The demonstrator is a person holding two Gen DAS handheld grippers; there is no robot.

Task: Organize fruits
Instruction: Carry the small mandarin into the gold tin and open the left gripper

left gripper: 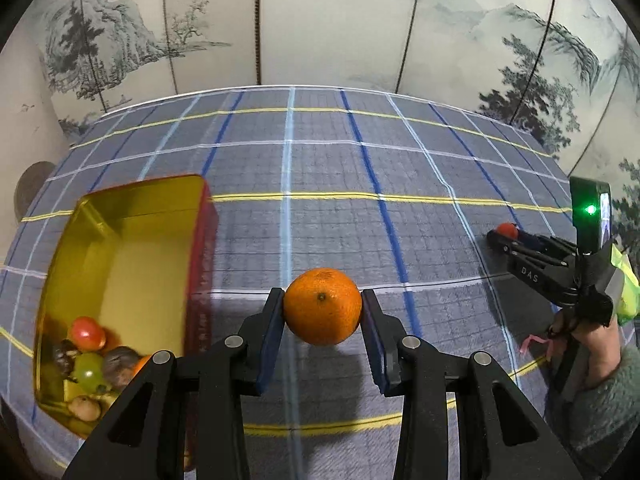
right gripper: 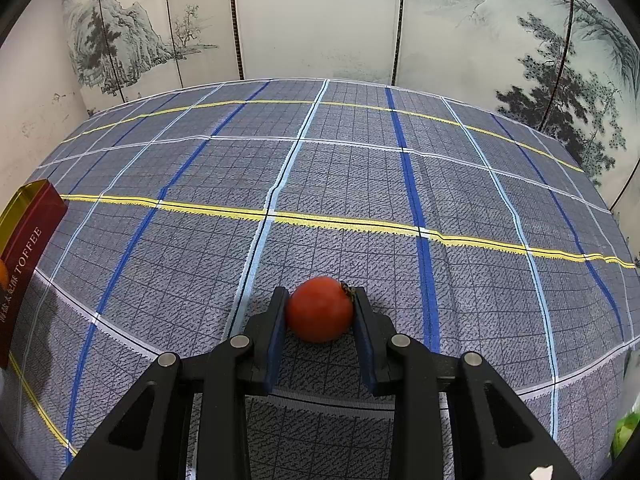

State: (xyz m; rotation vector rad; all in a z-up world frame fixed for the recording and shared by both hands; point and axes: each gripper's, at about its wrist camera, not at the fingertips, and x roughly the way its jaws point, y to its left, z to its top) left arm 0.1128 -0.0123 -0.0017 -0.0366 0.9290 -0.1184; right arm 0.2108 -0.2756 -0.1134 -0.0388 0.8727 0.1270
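Observation:
My left gripper [left gripper: 322, 312] is shut on an orange mandarin [left gripper: 322, 305] and holds it above the checked cloth, just right of the gold tin [left gripper: 144, 264]. The tin holds several small fruits at its near end, among them a red one [left gripper: 86, 333] and a green one [left gripper: 89, 372]. My right gripper [right gripper: 320, 314] is shut on a small red fruit [right gripper: 319, 307] that sits low on the cloth. In the left wrist view that gripper [left gripper: 505, 235] shows at the far right with the red fruit [left gripper: 507, 228] at its tip.
The tin's red side [right gripper: 28, 248], printed TOFFEE, stands at the left edge of the right wrist view. A person's hand and sleeve [left gripper: 596, 352] hold the right gripper. Something green [right gripper: 624, 432] lies at the lower right. A painted folding screen backs the table.

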